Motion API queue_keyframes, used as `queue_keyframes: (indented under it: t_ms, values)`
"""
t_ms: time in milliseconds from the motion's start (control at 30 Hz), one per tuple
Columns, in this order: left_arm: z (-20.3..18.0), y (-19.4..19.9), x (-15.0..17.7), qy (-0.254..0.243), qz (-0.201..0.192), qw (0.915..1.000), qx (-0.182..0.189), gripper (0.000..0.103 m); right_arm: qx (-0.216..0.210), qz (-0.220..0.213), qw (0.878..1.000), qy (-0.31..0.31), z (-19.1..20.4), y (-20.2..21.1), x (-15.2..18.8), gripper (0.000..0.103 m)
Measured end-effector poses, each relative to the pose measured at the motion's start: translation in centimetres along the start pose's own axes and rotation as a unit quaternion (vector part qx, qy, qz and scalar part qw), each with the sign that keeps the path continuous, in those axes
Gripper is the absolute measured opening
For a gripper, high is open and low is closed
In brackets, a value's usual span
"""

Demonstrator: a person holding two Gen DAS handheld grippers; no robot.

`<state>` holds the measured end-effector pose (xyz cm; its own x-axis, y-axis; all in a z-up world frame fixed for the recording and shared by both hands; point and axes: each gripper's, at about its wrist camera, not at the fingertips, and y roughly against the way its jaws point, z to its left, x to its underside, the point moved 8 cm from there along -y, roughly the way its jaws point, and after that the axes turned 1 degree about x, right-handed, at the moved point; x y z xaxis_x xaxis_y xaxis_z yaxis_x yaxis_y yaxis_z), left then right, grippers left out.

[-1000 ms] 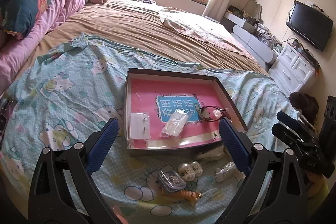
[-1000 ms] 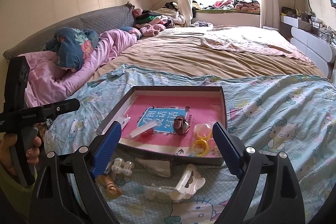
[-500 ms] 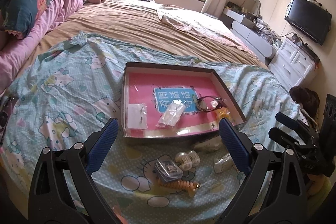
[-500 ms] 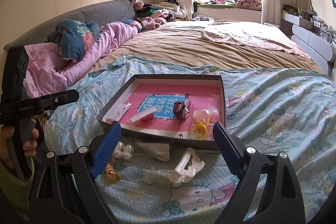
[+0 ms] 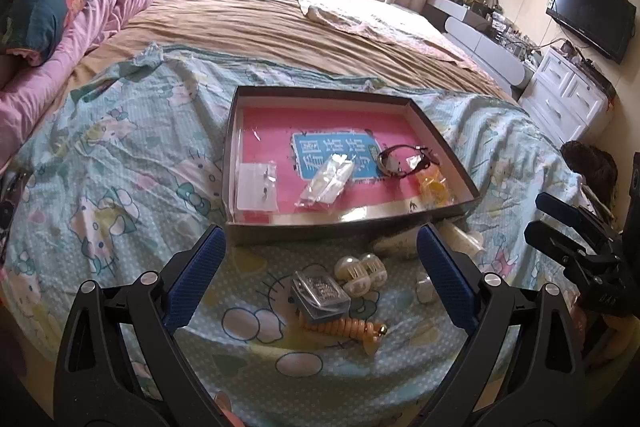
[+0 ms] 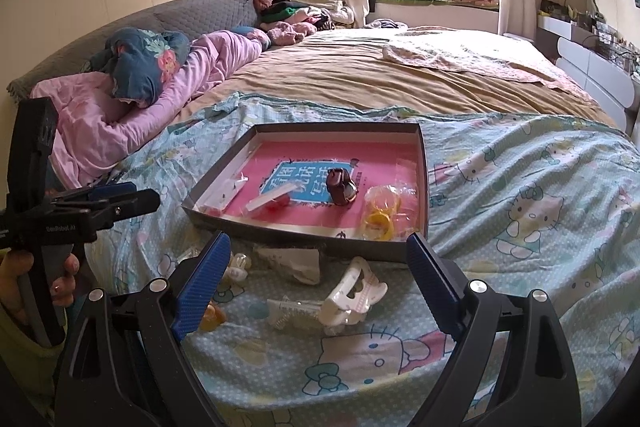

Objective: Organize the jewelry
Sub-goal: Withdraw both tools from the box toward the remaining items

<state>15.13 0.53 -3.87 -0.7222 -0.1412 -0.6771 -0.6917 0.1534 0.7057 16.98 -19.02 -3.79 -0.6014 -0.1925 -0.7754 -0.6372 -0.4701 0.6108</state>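
A shallow dark box with a pink floor (image 5: 440,139) (image 6: 422,163) lies on the Hello Kitty bedspread. It holds small plastic bags (image 5: 328,183), a brown bracelet (image 5: 394,163) (image 6: 340,187) and yellow rings (image 5: 432,187) (image 6: 380,215). In front of it lie a clear case (image 5: 320,297), pearl clips (image 5: 360,273), an orange spiral tie (image 5: 348,329) and a white claw clip (image 6: 354,295). My left gripper (image 5: 320,267) is open and empty above the loose items. My right gripper (image 6: 318,263) is open and empty over the claw clip.
The bed stretches behind the box with a tan sheet (image 5: 300,27) and pink duvet (image 6: 160,91) at the left. White drawers (image 5: 568,103) and a TV (image 5: 592,15) stand to the right. The bed's front edge is just below the loose items.
Both grippers have drawn back and lifted a little, so the box and loose items sit farther away in both views. Both stay open and empty.
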Motion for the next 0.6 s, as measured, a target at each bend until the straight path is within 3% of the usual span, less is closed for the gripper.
queue_keyframes:
  t_ms: [600]
  values:
    - [-0.2,-3.0,4.5,-0.014,0.063,0.9978,-0.019,0.090,0.000,0.031,0.999,-0.022,-1.6,-1.1,2.2,0.088]
